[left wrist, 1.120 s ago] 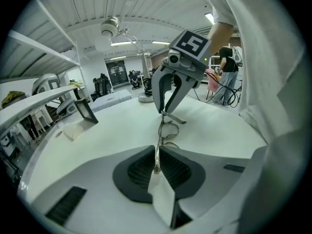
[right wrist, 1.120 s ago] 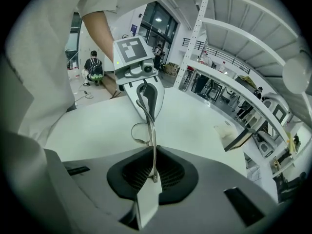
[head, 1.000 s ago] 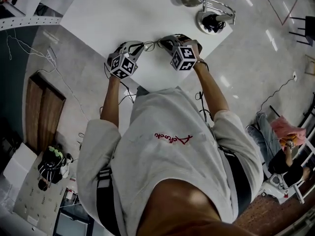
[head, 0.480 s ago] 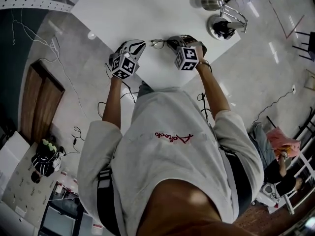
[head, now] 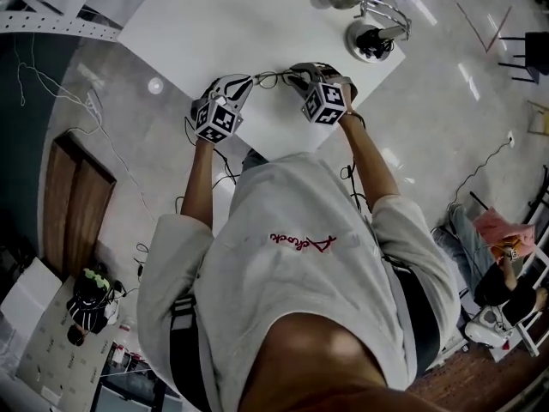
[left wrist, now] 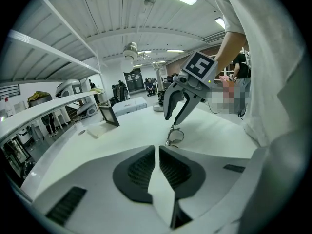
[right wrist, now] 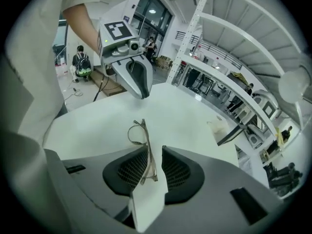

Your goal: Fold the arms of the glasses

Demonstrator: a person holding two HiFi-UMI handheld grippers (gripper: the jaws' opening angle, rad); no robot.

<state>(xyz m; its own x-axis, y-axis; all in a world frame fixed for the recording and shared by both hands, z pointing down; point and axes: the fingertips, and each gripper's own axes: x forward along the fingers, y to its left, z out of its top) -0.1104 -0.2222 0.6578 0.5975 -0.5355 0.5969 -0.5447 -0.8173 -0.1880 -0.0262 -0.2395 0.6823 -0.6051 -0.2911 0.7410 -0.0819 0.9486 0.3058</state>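
Here, one pair of glasses (right wrist: 138, 133) between the parted right claw (right wrist: 155, 151); left claw (left wrist: 157, 149) closed, empty.

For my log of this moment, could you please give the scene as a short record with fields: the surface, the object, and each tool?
surface: white table
object: glasses, apparently lying on the table between the two tools
left tool: left tool, jaws almost together, nothing between them, tips short of the glasses
right tool: right tool, jaws apart, one arm of the glasses between them, seemingly not clamped
fold state: cannot tell
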